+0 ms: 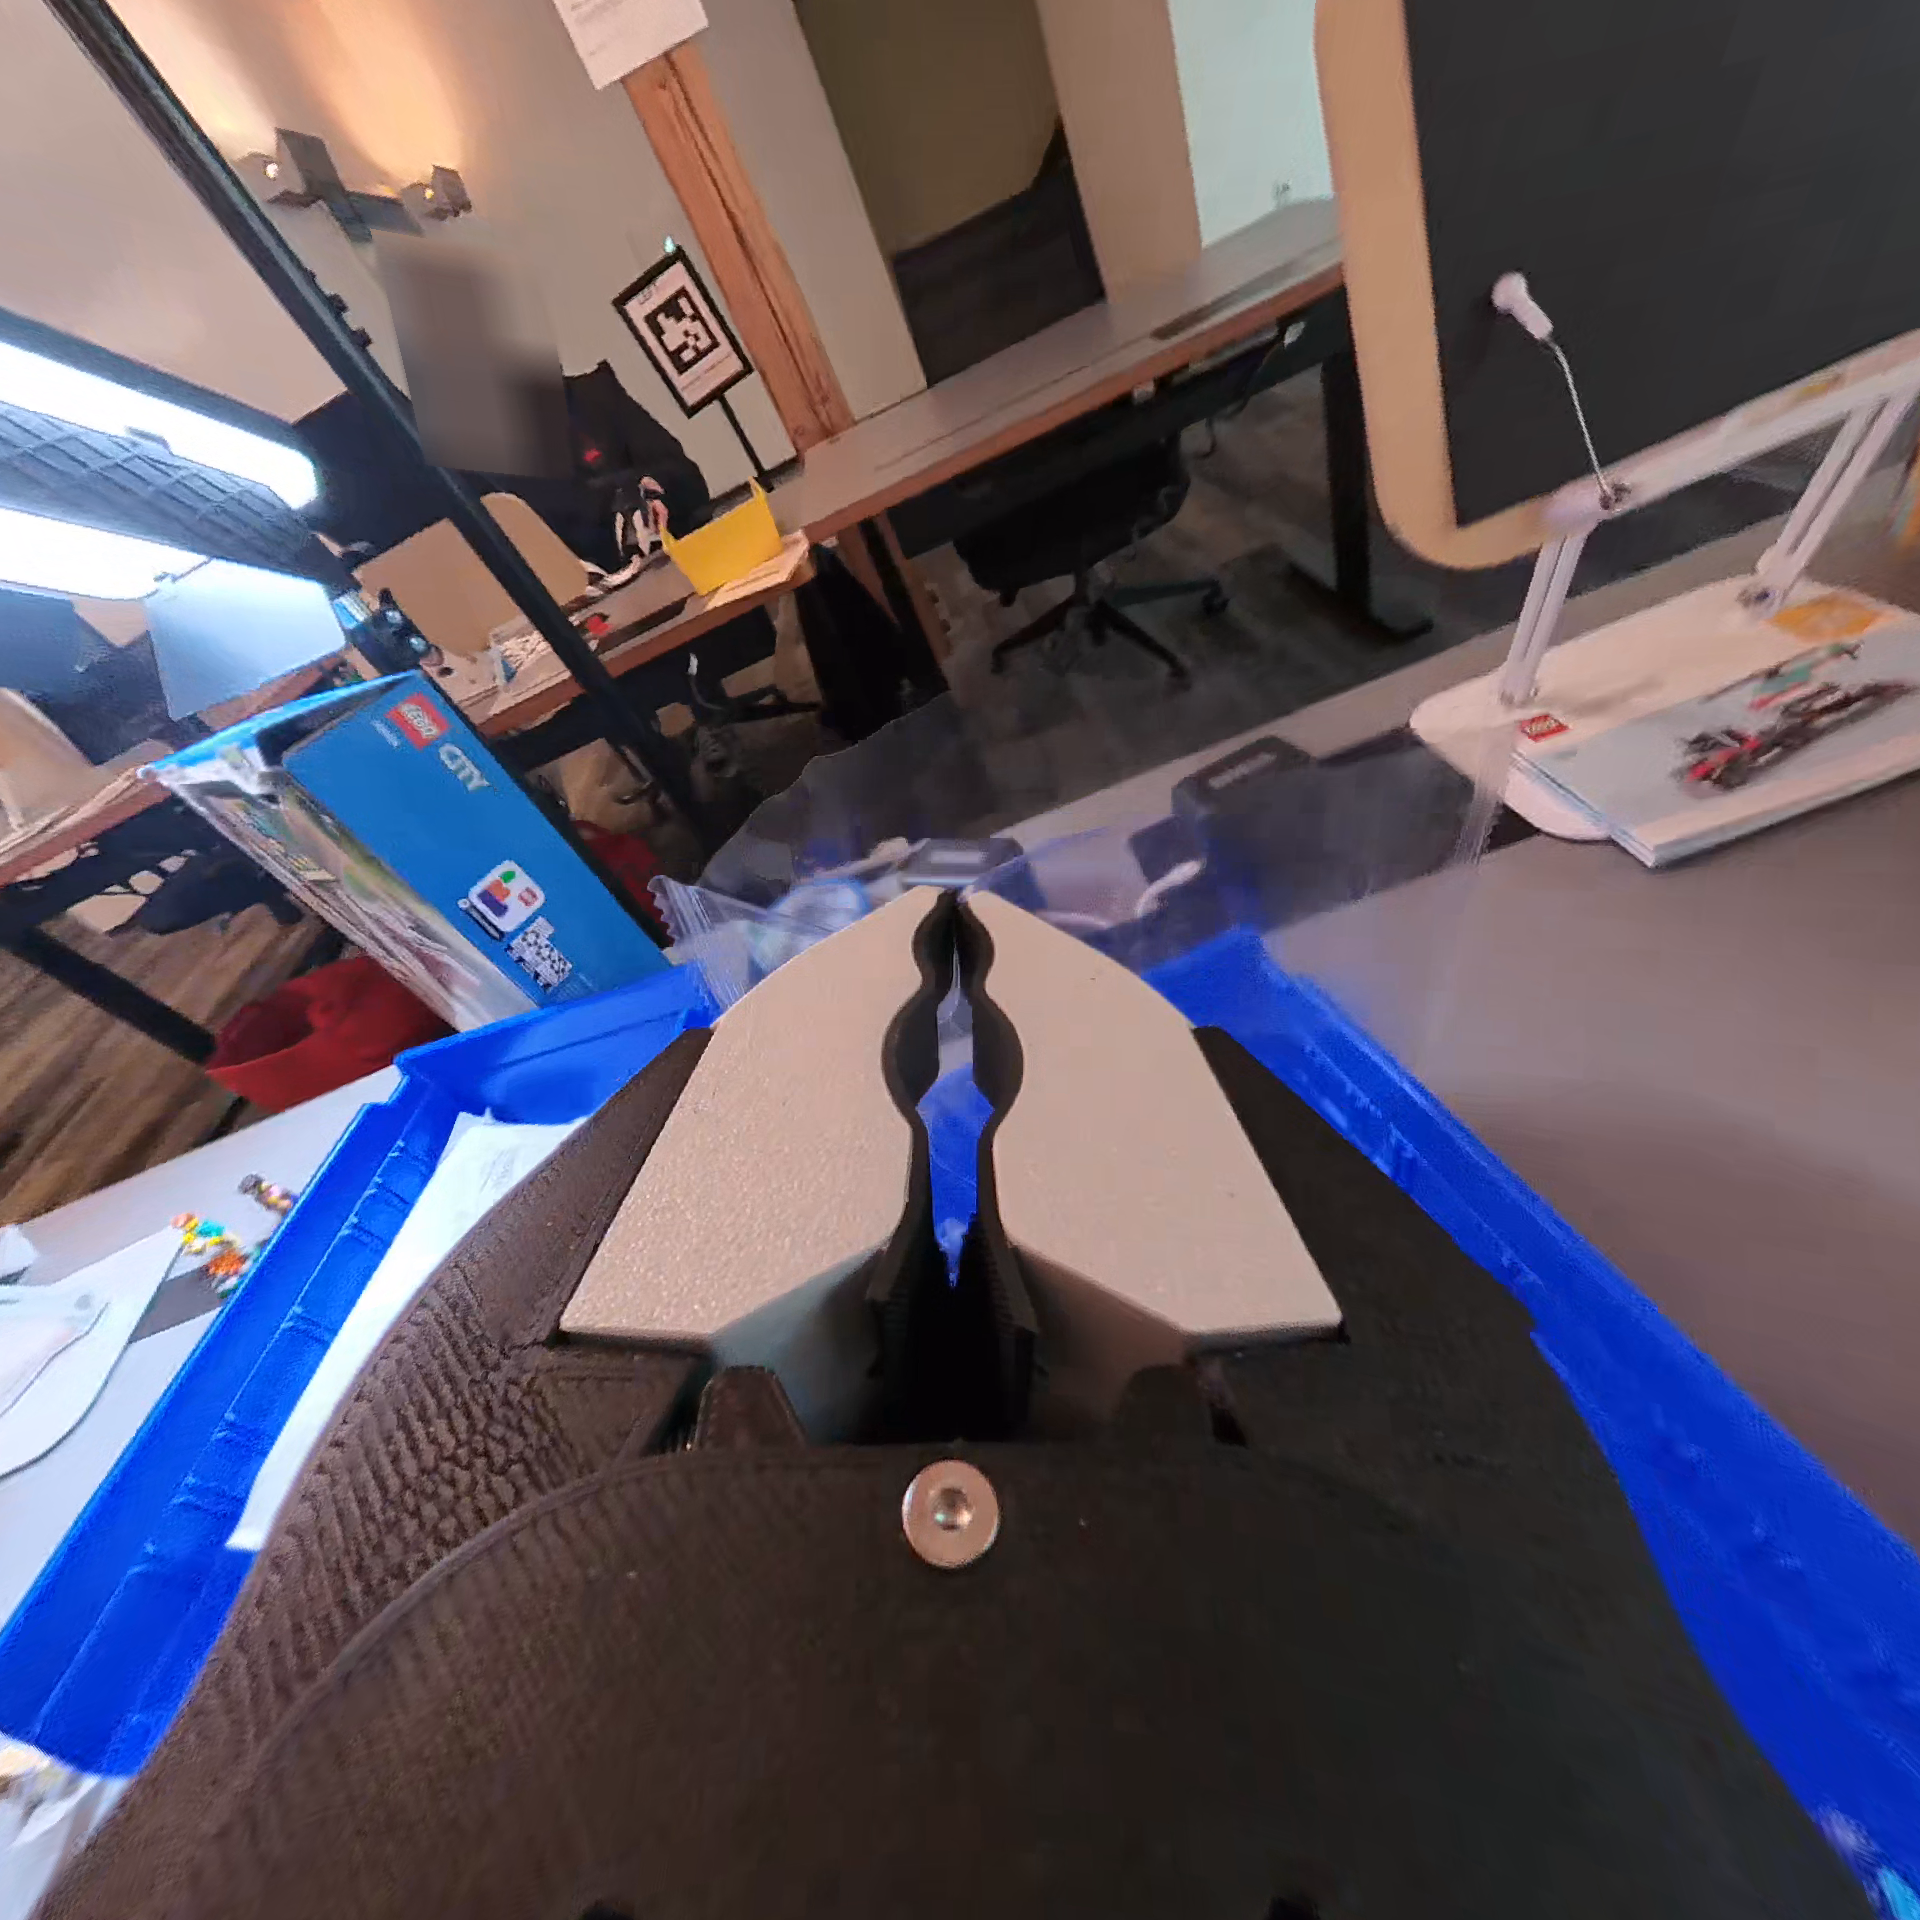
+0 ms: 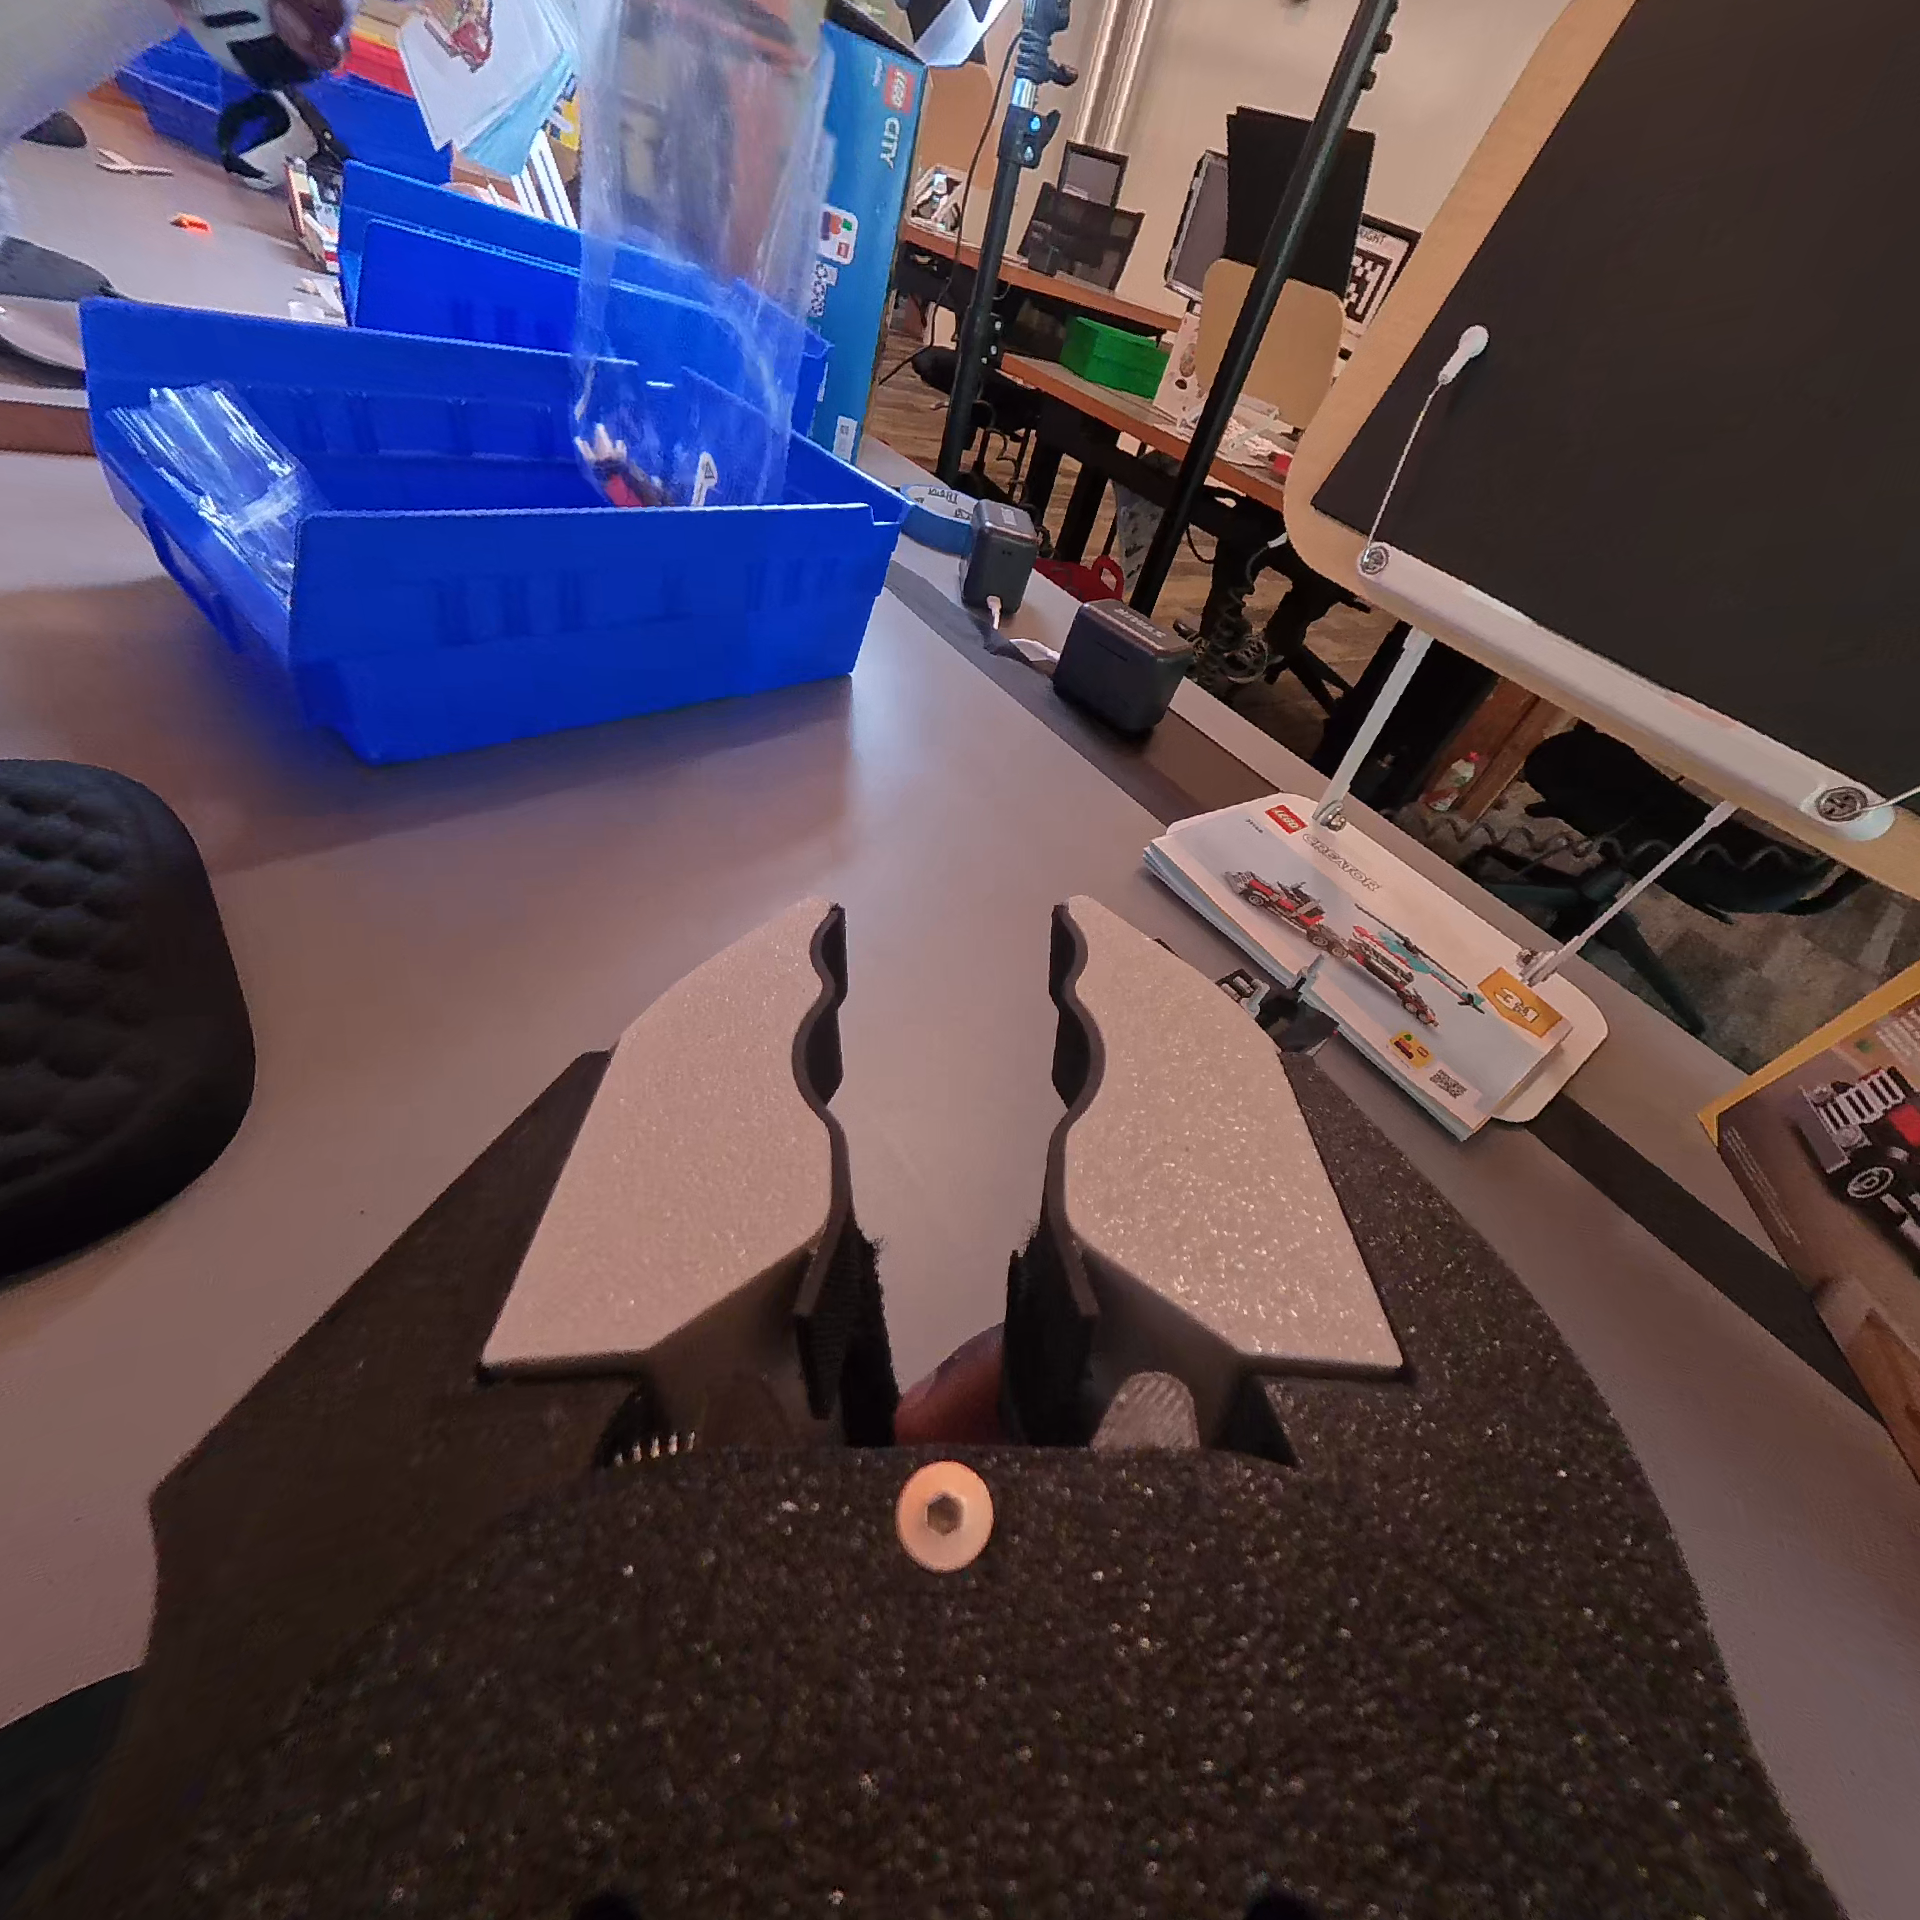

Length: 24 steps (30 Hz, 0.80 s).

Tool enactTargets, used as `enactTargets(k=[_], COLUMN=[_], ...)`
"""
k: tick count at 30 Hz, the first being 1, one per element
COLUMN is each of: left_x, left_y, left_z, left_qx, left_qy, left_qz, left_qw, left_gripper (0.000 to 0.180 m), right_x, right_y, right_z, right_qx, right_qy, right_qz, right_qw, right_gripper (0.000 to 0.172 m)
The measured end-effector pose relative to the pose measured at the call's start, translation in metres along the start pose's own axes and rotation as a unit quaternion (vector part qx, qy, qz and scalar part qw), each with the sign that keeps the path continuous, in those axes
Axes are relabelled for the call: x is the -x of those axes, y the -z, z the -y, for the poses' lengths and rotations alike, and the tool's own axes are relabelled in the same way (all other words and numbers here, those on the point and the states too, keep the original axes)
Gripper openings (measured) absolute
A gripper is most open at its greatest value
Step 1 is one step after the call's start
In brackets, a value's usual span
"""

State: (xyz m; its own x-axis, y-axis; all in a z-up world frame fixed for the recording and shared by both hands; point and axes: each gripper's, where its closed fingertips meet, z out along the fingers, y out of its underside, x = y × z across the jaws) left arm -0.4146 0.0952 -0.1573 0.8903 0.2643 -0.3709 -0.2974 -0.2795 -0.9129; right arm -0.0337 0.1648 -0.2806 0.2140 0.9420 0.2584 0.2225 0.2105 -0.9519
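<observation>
Two grey fingertips of the left gripper (image 1: 957, 906) pinch the top edge of a clear plastic bag (image 2: 694, 260), which hangs crinkled over the blue bin (image 2: 582, 623), small red and white pieces gathered at its bottom. Over the grey table (image 2: 644, 883), the right gripper (image 2: 945, 935) stands open and bare.

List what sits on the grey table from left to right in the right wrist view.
Black textured pad → blue bin → dark charger block → instruction booklet → boxed set at the right edge.
</observation>
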Motion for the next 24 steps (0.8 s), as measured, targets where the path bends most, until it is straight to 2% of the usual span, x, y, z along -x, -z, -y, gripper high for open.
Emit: enactTargets(k=[8,14,16,20,21,24], left_x=[-0.004,-0.018,-0.024,-0.035,-0.041,-0.06], left_y=[0.039,0.057,0.062,0.08,0.086,0.105], left_z=[-0.04,-0.058,-0.063,-0.042,-0.033,-0.01], left_qx=[0.037,0.077,0.092,0.047,0.031,-0.009], left_qy=[-0.013,-0.02,-0.025,0.012,0.025,0.024], left_qz=[0.02,-0.015,-0.018,-0.01,-0.015,-0.023], left_qw=[0.999,0.997,0.995,0.999,0.999,0.999], left_gripper=[0.002,0.014,0.029,0.073,0.079,0.08], right_x=[0.003,0.006,0.008,0.013,0.017,0.035], right_y=[-0.003,-0.002,-0.001,0.006,0.008,0.013], right_z=[-0.003,-0.005,-0.007,-0.017,-0.022,-0.043], right_qx=[0.008,0.02,0.031,0.068,0.081,0.131], right_qy=[0.003,0.007,0.009,-0.004,-0.01,-0.03], right_qz=[0.008,0.016,0.021,0.046,0.06,0.118], right_qw=[1.0,1.0,0.999,0.997,0.995,0.984], right_gripper=[0.037,0.038,0.038,0.039,0.039,0.039])
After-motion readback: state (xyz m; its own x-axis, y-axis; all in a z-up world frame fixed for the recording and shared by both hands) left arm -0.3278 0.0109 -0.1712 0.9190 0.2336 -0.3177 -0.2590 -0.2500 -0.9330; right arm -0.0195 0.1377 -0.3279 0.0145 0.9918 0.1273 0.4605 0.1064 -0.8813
